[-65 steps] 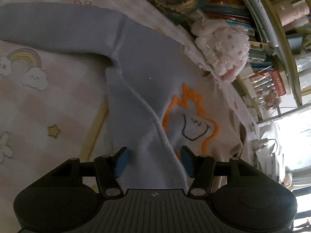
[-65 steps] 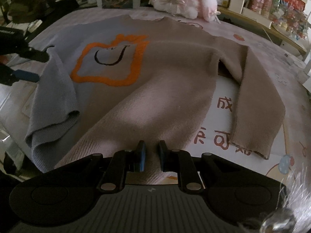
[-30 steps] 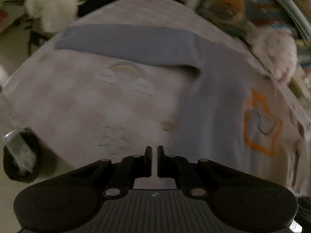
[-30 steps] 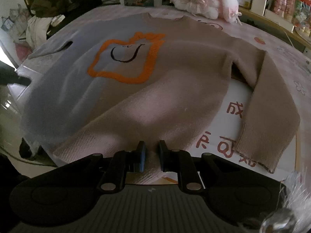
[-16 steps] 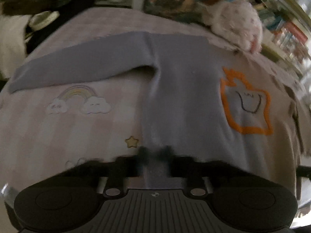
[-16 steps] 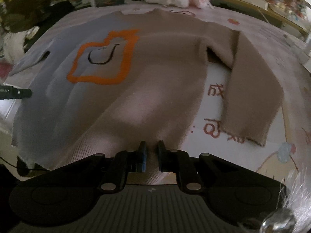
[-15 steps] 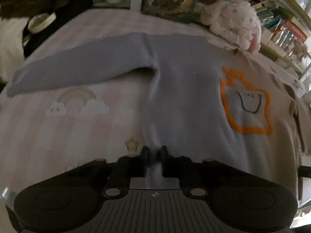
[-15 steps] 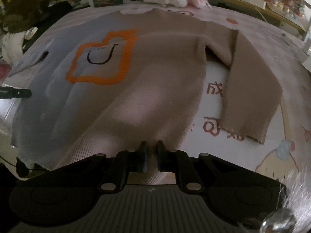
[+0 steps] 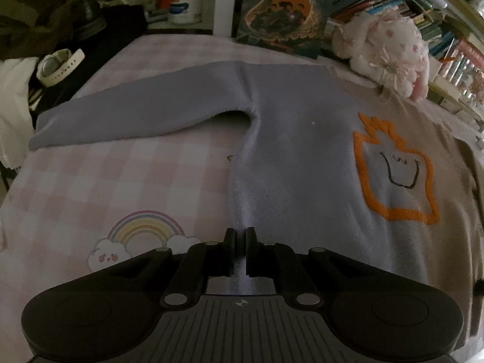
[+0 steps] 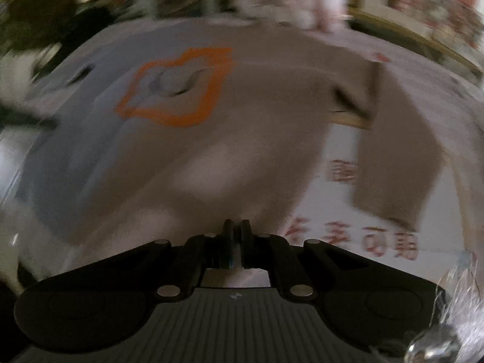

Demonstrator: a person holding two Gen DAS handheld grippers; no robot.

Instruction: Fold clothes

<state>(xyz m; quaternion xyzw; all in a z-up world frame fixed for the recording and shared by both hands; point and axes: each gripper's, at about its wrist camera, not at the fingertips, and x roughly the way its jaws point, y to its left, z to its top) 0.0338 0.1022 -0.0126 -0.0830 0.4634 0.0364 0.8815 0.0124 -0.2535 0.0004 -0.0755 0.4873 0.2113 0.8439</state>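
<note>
- Left wrist view: a two-tone sweater, blue-grey on one half and tan on the other, lies flat and face up on a pink checked bedsheet printed with a rainbow and clouds. Its blue-grey sleeve stretches out to the side. An orange-outlined smiling figure marks the chest. The left gripper has its jaws pinched together on the sweater's hem edge, fabric showing in the narrow slit between them. A white plush rabbit sits by the collar, before shelves of books; a wristwatch lies off the bed's edge.
- Right wrist view, blurred: the right gripper shows its jaws drawn tight at the sweater's tan hem; whether cloth sits between them cannot be told. The tan sleeve lies beside the body, over red characters printed on the sheet.
</note>
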